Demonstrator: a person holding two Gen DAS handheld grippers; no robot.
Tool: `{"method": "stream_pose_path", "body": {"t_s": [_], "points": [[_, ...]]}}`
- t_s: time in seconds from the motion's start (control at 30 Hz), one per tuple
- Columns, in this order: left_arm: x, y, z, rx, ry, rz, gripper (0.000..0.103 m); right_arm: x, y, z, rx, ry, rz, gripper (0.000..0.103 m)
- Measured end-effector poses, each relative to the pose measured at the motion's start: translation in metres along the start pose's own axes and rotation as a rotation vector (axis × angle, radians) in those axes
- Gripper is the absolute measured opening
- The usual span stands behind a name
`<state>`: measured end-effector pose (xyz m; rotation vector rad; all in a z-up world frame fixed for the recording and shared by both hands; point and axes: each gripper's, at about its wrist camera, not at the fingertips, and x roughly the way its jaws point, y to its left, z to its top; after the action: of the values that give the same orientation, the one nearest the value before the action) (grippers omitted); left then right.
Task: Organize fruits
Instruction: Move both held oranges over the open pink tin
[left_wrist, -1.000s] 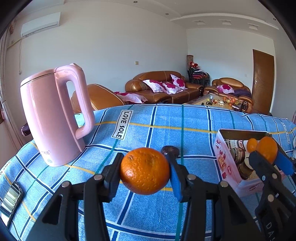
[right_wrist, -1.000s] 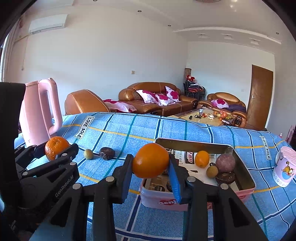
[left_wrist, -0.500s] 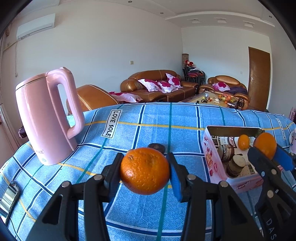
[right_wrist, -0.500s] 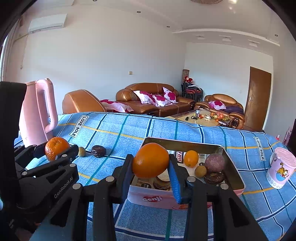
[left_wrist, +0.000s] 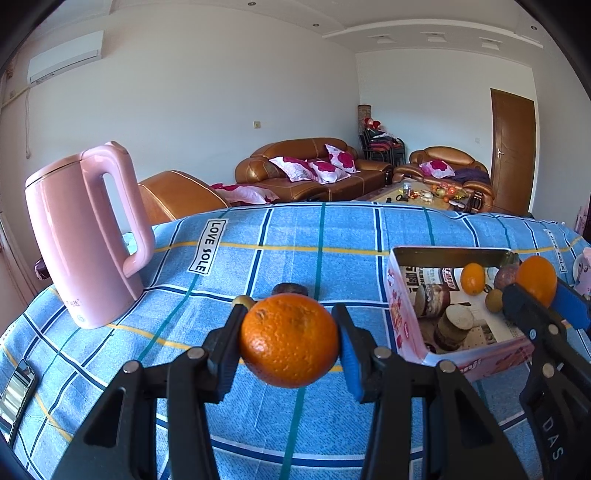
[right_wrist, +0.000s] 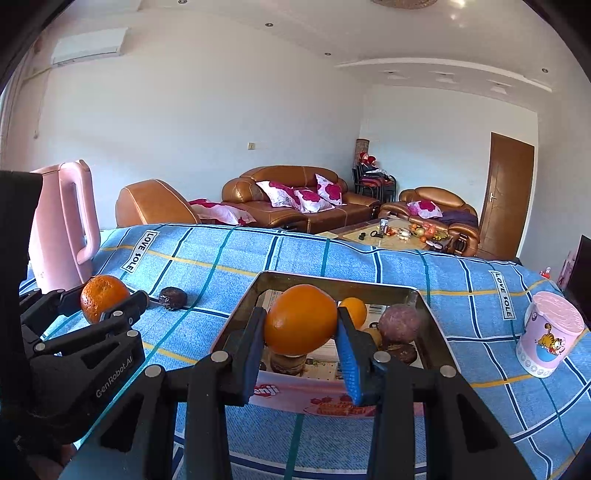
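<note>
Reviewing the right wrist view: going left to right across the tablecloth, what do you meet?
Pink kettle → rough orange in the left claw → dark wrinkled fruit → smooth orange in the right claw → purple round fruit → cartoon cup.

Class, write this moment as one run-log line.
left gripper: jaws shut on mandarin | right gripper: jaws shut on orange | tin box: ahead

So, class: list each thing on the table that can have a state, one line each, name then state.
Left gripper: shut on a bumpy orange.
Right gripper: shut on a smooth orange, above the tin.
Tin: open, holding fruit.
Kettle: upright, lid closed.
Cup: upright, lid on.
Dark fruit: loose on the cloth.
</note>
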<state>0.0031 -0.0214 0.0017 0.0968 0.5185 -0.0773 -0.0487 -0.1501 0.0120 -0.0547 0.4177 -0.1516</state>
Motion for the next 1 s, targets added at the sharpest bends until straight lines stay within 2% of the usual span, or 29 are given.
{"method": "stream_pose_path", "body": {"t_s": [0.53,1.0], "points": [[-0.002,-0.028,0.001,0.018,-0.001,-0.047,0.049,-0.002,-0.026,0.0,0.005,-0.005,-0.044,0.04],[-0.006,-0.064,0.013,0.056,-0.051,-0.106,0.049,0.003,-0.062,0.001,0.032,0.0,-0.102,0.04]]}}
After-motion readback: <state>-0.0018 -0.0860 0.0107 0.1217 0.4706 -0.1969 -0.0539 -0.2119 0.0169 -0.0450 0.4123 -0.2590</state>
